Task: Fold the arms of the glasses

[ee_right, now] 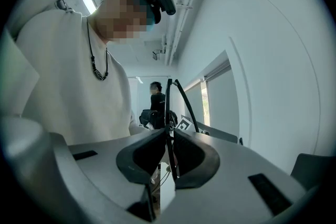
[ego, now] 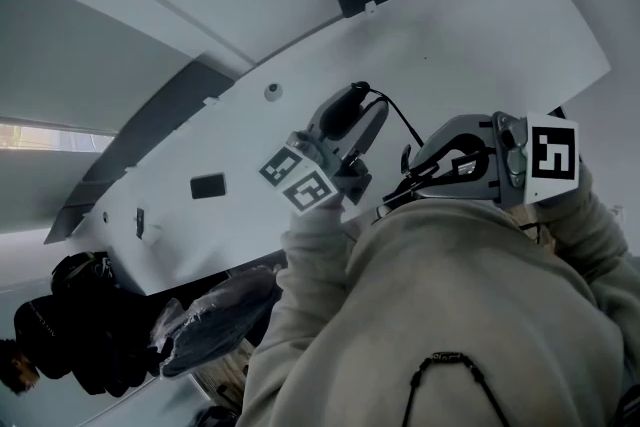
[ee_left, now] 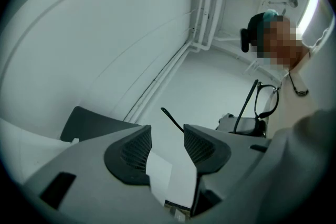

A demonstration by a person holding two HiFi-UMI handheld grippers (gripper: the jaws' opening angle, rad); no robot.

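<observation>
A broad white surface (ego: 450, 25) fills the upper part of the head view, and the person's pale sweatshirt (ego: 470, 315) fills the lower part. Both tools are held up close in front of the chest, well above the surface.

The right gripper (ee_right: 168, 136) has its jaws closed on the glasses (ee_left: 266, 102). In its own view the dark pads pinch a thin black part of the frame, and two slim black arms rise from the pinch, one straight and one curved. In the left gripper view the glasses stand upright in that grip, off to the right, with a lens rim showing.

The left gripper (ee_left: 167, 134) has its jaws wide apart, with only bare background between the ribbed pads. Just beyond the gap, apart from both pads, a thin black arm tip (ee_left: 170, 118) slants up and away.

The step in hand looks like the folding of an arm, with the right side steadying the frame while the left works the arm. The frame is small and edge-on in every view, so I can't say whether either arm is already folded.

The next move probably calls for the left jaws to meet that arm near its tip. They would then swing it gently about its hinge toward the lenses while the right keeps its hold and doesn't twist the frame.
</observation>
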